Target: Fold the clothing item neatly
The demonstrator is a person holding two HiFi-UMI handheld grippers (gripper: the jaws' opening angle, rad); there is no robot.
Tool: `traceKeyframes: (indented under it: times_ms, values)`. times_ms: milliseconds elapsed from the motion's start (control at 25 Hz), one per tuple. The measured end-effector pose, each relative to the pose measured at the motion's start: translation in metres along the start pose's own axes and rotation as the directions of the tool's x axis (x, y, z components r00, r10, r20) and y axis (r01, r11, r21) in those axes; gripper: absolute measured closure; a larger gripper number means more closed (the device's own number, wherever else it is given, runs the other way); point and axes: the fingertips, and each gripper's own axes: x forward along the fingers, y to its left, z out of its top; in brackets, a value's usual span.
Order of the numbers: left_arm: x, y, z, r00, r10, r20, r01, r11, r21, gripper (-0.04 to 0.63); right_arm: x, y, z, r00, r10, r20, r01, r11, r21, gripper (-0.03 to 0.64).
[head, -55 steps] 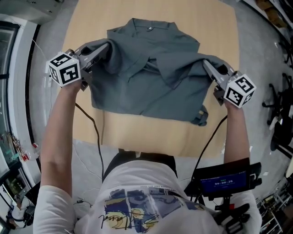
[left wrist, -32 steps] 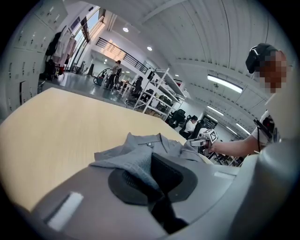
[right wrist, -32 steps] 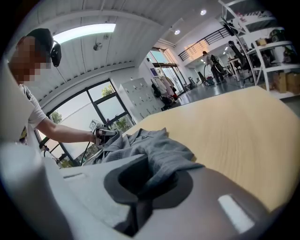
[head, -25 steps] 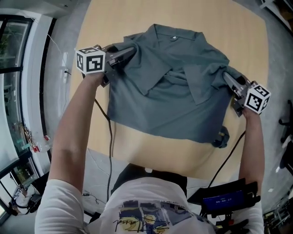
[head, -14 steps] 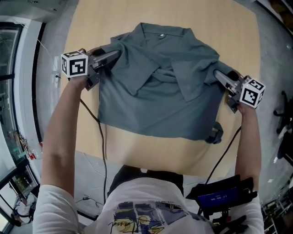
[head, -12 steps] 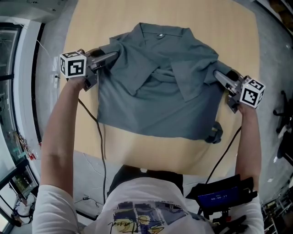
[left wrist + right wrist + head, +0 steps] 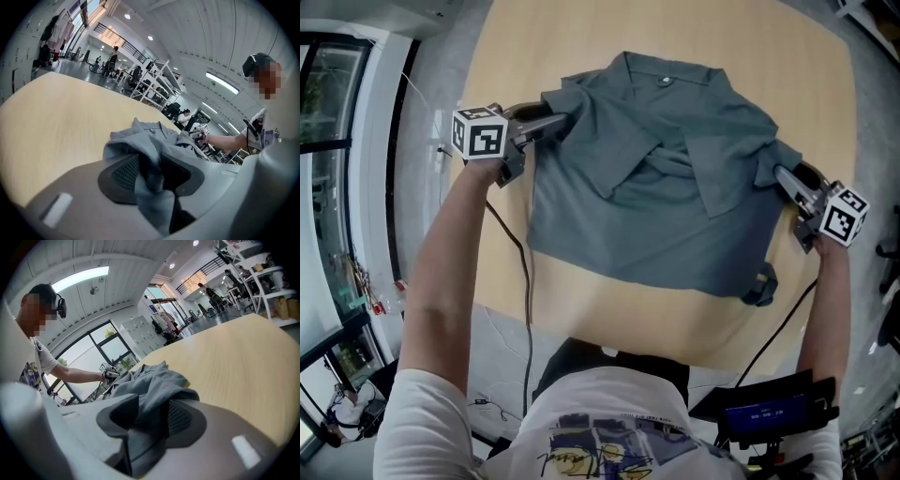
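Observation:
A grey-green collared shirt (image 7: 656,187) lies front up on the wooden table (image 7: 581,309), both sleeves folded in across the chest. My left gripper (image 7: 558,120) is at the shirt's left shoulder fold. Its jaws have just been opening, and a fold of shirt (image 7: 140,136) hangs loose between the pads of the left gripper (image 7: 152,164). My right gripper (image 7: 783,173) is at the right shoulder fold. Its jaws have also just been opening, and the shirt (image 7: 154,380) lies slack between the pads of the right gripper (image 7: 150,411), with a gap on one side.
A sleeve cuff (image 7: 759,286) sticks out at the shirt's lower right corner. Cables run from both grippers over the table's near edge. A small screen (image 7: 764,412) hangs at the person's waist. Grey floor surrounds the table.
The shirt's sides, held up and pulled inward at first, now lie flat on the chest. Both grippers stay at the shoulder folds, and the left one has shifted slightly.

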Motion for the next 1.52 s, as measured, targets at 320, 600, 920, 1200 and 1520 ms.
traceKeyframes:
  times_ms: [320,600,920,1200,1520]
  values:
    - [-0.002,0.003,0.000,1.000,0.016,0.006,-0.016,1.000,0.007,0.439,-0.003,-0.002,-0.006,1.000,-0.024,-0.014,0.024,1.000,-0.010,0.457]
    - [-0.014,-0.003,-0.003,0.999,0.033,0.008,-0.034,0.999,0.023,0.439,-0.014,0.006,-0.012,0.998,-0.054,-0.023,0.054,0.998,-0.017,0.457]
    - [-0.030,-0.018,-0.008,0.998,0.057,0.023,-0.058,0.997,0.048,0.439,-0.030,0.024,-0.029,0.993,-0.114,-0.033,0.113,0.993,-0.035,0.457]
    - [-0.048,-0.037,-0.022,0.997,0.069,0.016,-0.070,0.995,0.076,0.439,-0.039,0.043,-0.034,0.981,-0.195,-0.002,0.195,0.979,-0.066,0.457]
    - [-0.065,-0.079,-0.042,0.998,0.053,0.031,-0.056,0.992,0.112,0.439,-0.046,0.081,-0.037,0.947,-0.315,0.063,0.321,0.933,-0.161,0.457]
